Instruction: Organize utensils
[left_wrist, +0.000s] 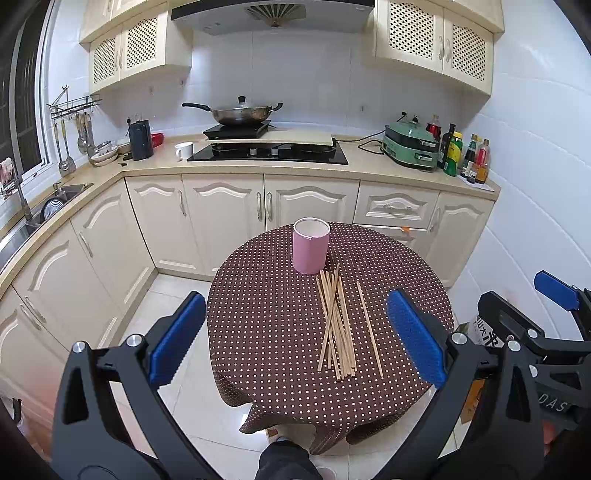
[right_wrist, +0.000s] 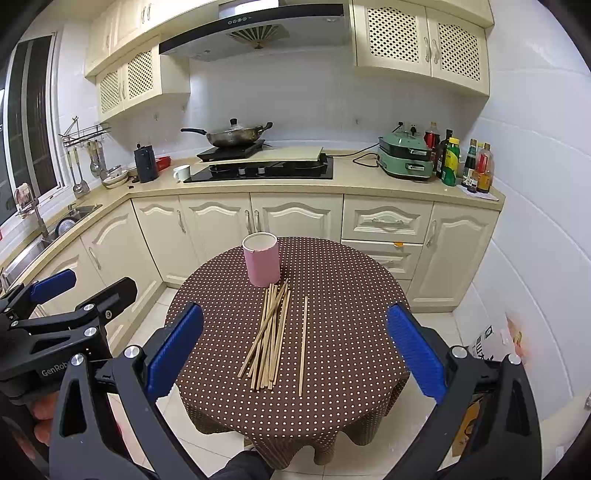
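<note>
1. Left gripper (left_wrist: 295, 341) and right gripper (right_wrist: 295, 347): jaws wide apart, holding nothing.
2. Chopsticks (left_wrist: 336, 325) lie loose on the dotted counter (left_wrist: 266, 325).
3. Pink cup (left_wrist: 311, 245) stands upright just beyond them.

a pile of thin wooden chopsticks (right_wrist: 269, 332) lies beside an upright pink cylindrical holder (right_wrist: 261, 263) on a round brown polka-dot tablecloth (right_wrist: 351, 350).
</note>
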